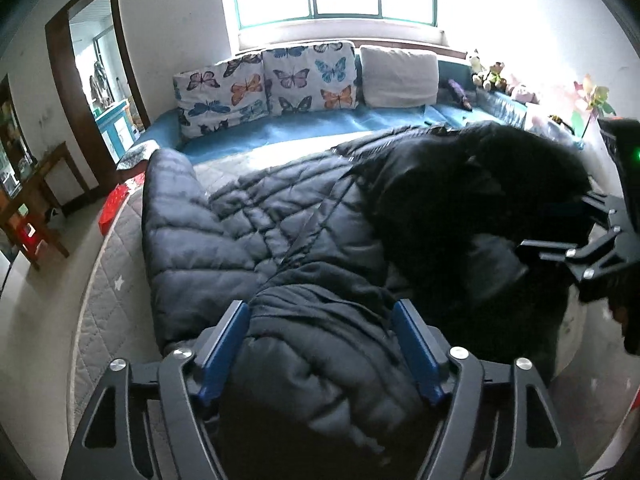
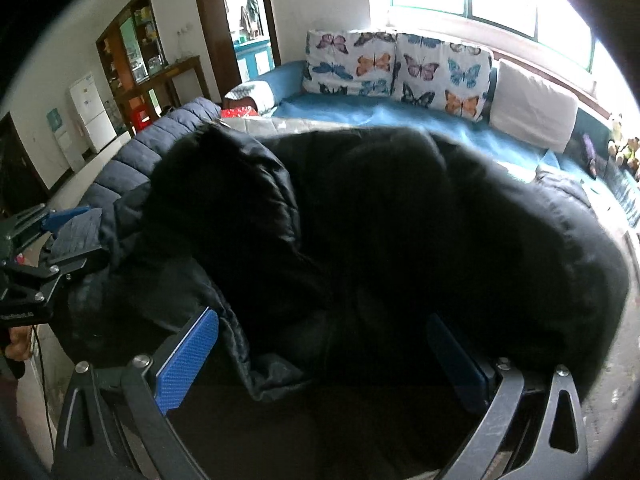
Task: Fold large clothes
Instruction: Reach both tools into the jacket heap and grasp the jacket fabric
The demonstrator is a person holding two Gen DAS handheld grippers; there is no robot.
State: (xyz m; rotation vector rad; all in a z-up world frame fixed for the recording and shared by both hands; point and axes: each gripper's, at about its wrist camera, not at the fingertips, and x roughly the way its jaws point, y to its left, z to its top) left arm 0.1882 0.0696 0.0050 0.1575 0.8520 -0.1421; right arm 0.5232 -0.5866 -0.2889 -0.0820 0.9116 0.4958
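A large dark navy quilted puffer jacket (image 1: 248, 224) lies bunched on a grey quilted mattress (image 1: 112, 264). Its black lining and hood (image 1: 460, 200) face up at the right. My left gripper (image 1: 322, 322) has its blue pads wide apart with a thick fold of the jacket bulging between them. My right gripper (image 2: 326, 346) also has its pads wide apart, with the black bulk of the jacket (image 2: 380, 220) filling the gap. Each gripper shows in the other's view, the right one (image 1: 560, 236) at the jacket's right edge, the left one (image 2: 64, 236) at its left edge.
A blue couch (image 1: 304, 128) with butterfly cushions (image 1: 308, 78) and a white pillow (image 1: 400, 76) stands behind the mattress under a bright window. A doorway (image 1: 100, 92) and a wooden side table (image 1: 36, 200) are at the left. Stuffed toys (image 1: 492, 76) sit at the back right.
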